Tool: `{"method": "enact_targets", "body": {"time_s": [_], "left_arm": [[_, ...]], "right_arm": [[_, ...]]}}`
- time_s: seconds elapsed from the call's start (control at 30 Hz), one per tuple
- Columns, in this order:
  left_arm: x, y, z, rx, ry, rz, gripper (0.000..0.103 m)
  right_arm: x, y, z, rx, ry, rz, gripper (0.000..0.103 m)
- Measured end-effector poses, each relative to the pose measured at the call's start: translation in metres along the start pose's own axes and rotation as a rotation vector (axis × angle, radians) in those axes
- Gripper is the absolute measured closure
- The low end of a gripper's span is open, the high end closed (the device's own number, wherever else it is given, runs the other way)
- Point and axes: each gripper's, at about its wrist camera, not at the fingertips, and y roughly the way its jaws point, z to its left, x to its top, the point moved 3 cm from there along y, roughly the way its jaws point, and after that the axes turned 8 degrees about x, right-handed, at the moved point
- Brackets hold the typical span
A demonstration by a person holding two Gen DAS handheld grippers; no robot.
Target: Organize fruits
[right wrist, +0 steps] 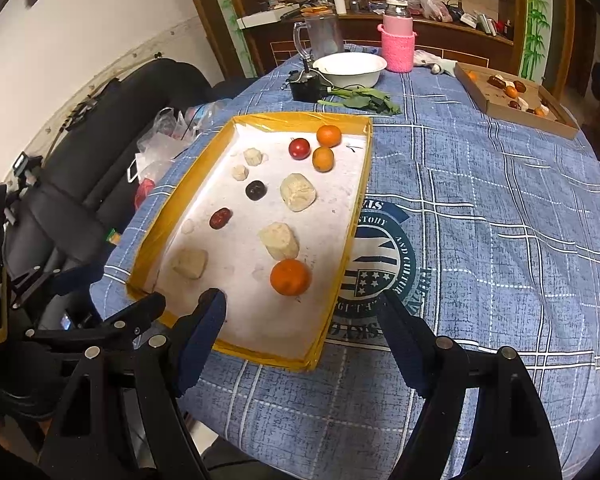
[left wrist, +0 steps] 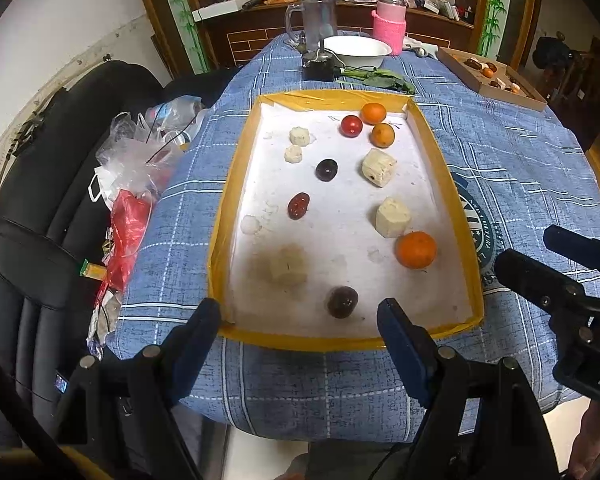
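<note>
Both your left gripper (left wrist: pixel 300 316) and right gripper (right wrist: pixel 304 312) hover with fingers apart, empty; close carelessly and the near orange (left wrist: pixel 415 249) may roll across the tray (left wrist: pixel 466 232).

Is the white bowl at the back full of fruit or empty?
Cannot tell for sure. The white bowl stands upright, and only bare white inside shows above its rim; its bottom is hidden.

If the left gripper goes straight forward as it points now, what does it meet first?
Probably the dark round fruit, just past the yellow-taped tray's near rim, between the left gripper's open fingers; depth is uncertain.
</note>
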Motion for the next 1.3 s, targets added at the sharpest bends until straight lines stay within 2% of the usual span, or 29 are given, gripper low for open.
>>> {"method": "enact_targets", "body": {"time_s": [1.3], "left_arm": [[-0.0024,-0.0017,0.0022,0.018,-0.003,-0.015,0.021]], "right_arm": [[0.0003,-0.0019,0.0062,0.001,0.002,-0.007,0.026]]}}
